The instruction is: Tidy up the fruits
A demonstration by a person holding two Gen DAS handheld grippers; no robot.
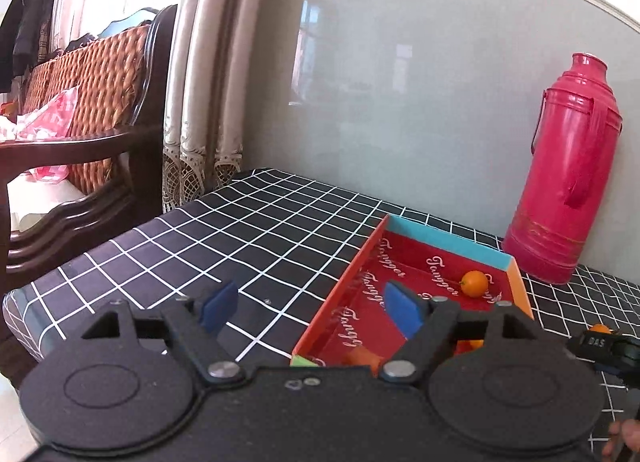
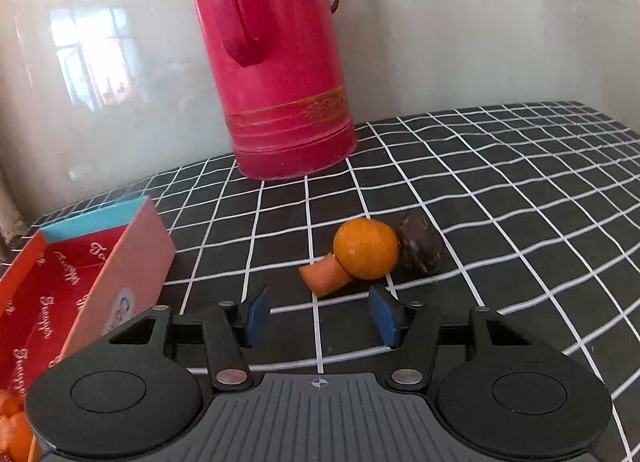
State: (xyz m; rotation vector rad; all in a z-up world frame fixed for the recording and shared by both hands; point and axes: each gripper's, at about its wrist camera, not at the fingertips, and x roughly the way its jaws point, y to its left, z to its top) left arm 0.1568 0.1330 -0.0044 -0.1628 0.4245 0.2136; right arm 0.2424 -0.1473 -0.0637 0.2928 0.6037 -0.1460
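Note:
A red box (image 1: 404, 258) with an orange and blue rim lies on the checked tablecloth; it also shows at the left of the right wrist view (image 2: 96, 262). An orange (image 1: 474, 283) sits inside it near the far corner, with more orange pieces low behind my left finger. My left gripper (image 1: 312, 308) is open and empty over the box's near left edge. In the right wrist view an orange (image 2: 366, 248), a carrot piece (image 2: 326, 277) and a dark brown fruit (image 2: 420, 248) lie touching on the cloth. My right gripper (image 2: 320, 316) is open and empty just short of them.
A tall red thermos (image 1: 568, 190) stands against the grey wall behind the box, also in the right wrist view (image 2: 276, 62). A dark wooden wicker chair (image 1: 92, 110) stands off the table's left edge. Several orange pieces (image 2: 14, 422) lie in the box's near end.

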